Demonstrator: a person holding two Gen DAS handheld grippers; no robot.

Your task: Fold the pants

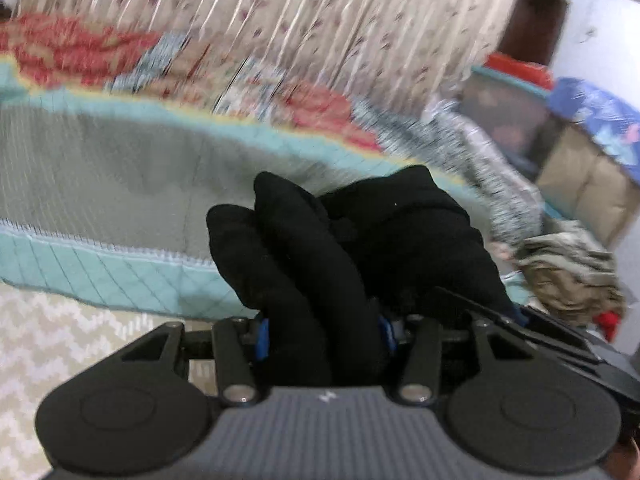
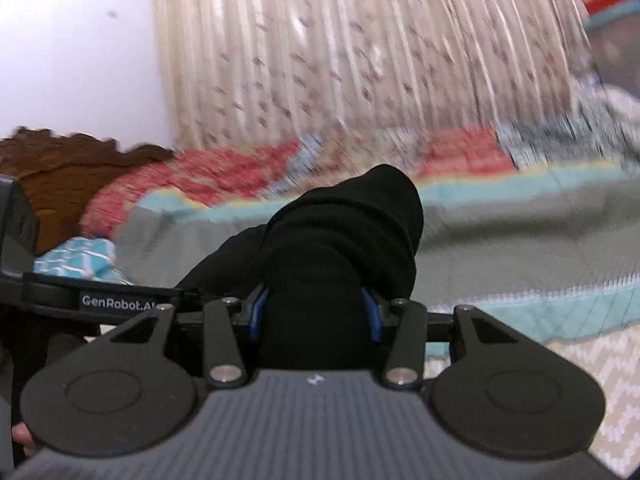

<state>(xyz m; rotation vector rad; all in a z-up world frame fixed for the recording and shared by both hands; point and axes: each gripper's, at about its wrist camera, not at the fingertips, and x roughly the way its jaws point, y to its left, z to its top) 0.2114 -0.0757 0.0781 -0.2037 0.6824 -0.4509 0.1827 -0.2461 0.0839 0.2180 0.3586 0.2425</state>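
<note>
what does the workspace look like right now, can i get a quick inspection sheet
surface: bed with a grey and teal quilted cover, blurred by motion
job's things: black pants, bunched, lifted off the bed between both grippers
clutter: pile of clothes at the bed's end; cardboard box beyond it
grippers: left gripper shut on the pants; right gripper shut on the pants
cables: nothing seen
surroundings: floral curtain behind the bed, wooden headboard, white wall, zigzag rug on the floor
</note>
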